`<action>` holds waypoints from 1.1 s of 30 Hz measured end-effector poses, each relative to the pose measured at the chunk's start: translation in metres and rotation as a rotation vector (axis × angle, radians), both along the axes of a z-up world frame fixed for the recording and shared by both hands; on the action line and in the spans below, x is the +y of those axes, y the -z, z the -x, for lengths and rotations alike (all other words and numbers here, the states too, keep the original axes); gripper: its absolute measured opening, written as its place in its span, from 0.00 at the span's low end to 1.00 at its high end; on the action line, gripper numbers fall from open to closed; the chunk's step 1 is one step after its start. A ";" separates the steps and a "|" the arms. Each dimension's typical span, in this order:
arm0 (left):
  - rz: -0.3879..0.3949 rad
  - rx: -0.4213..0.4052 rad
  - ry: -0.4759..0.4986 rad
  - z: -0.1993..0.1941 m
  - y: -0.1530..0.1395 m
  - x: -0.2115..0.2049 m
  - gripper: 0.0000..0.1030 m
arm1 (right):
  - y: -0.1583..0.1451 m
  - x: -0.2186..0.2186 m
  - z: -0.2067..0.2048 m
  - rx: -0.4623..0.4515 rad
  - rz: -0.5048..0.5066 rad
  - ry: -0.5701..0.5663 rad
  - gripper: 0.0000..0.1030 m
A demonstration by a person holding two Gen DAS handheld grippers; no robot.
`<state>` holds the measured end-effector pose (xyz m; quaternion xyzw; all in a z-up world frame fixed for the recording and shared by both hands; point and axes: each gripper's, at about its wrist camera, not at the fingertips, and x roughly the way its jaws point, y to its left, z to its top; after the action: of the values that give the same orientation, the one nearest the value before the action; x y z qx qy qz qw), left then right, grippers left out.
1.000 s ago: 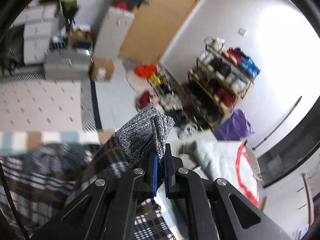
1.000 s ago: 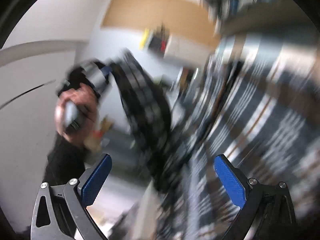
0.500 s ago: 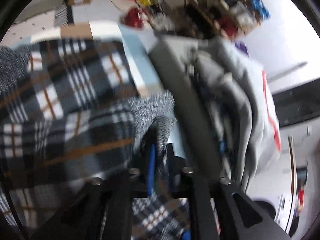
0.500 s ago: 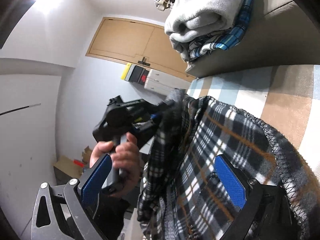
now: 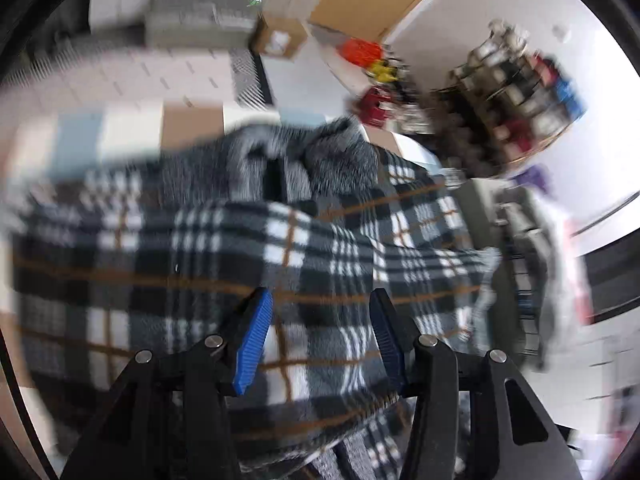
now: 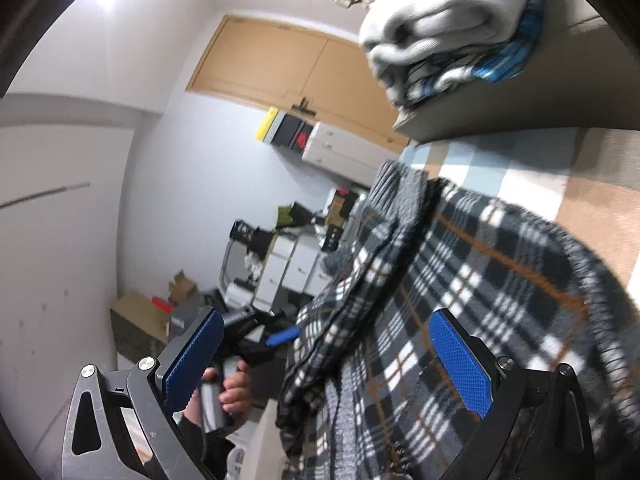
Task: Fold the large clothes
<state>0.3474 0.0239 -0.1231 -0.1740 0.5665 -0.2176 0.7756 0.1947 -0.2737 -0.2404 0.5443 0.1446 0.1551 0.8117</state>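
Note:
A black, white and orange plaid fleece garment (image 5: pixel 320 248) with a grey knit cuff (image 5: pixel 340 148) lies folded on a checked cloth surface (image 5: pixel 132 128). It also shows in the right wrist view (image 6: pixel 480 280), spread flat with one fold lying over it. My left gripper (image 5: pixel 320 336) is open and empty, just above the plaid fabric. My right gripper (image 6: pixel 328 368) is open and empty, over the garment's near edge. The left gripper (image 6: pixel 280 336) appears there too, held in a hand (image 6: pixel 236 392) beside the garment.
A stack of folded clothes, grey on top (image 6: pixel 432 24), sits on a grey ledge (image 6: pixel 520 100) beyond the garment. A shoe rack (image 5: pixel 520 80), cardboard boxes (image 5: pixel 280 40) and white drawers (image 6: pixel 340 148) stand around the room.
My left gripper has opened and let go of the grey cuff, which now lies on the folded garment. The right gripper stays open.

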 end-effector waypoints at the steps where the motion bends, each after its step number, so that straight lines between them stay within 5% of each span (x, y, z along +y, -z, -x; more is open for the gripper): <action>1: 0.029 0.030 -0.042 0.002 0.011 0.012 0.42 | -0.001 0.003 -0.001 0.000 0.013 -0.009 1.00; 3: 0.056 0.016 -0.059 0.007 0.020 0.015 0.42 | -0.007 0.012 -0.006 0.012 0.071 -0.033 1.00; 8: -0.048 -0.117 0.000 0.027 0.011 -0.006 0.42 | -0.047 0.023 -0.035 0.120 0.228 -0.173 1.00; 12: -0.060 -0.118 0.032 0.030 -0.006 -0.008 0.42 | -0.115 0.039 -0.086 0.189 0.636 -0.211 1.00; 15: -0.057 -0.150 0.015 0.031 -0.012 0.005 0.42 | -0.144 0.065 -0.133 0.152 0.913 -0.248 1.00; 18: -0.097 -0.140 -0.013 0.026 0.002 0.021 0.42 | -0.140 0.107 -0.198 0.173 1.231 -0.352 1.00; 21: -0.105 -0.097 -0.060 0.020 0.020 0.031 0.42 | -0.114 0.136 -0.236 0.215 1.448 -0.410 1.00; 30: -0.035 -0.059 -0.110 0.017 0.043 0.044 0.42 | -0.025 0.134 -0.271 0.377 1.497 -0.565 1.00; 33: -0.029 -0.070 -0.128 0.022 0.040 0.046 0.42 | -0.016 0.123 -0.270 0.379 1.394 -0.553 1.00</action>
<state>0.3253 0.0697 -0.1627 -0.1909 0.5300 -0.1653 0.8095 0.4644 -0.1510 -0.2242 -0.1312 0.4759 0.1294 0.8600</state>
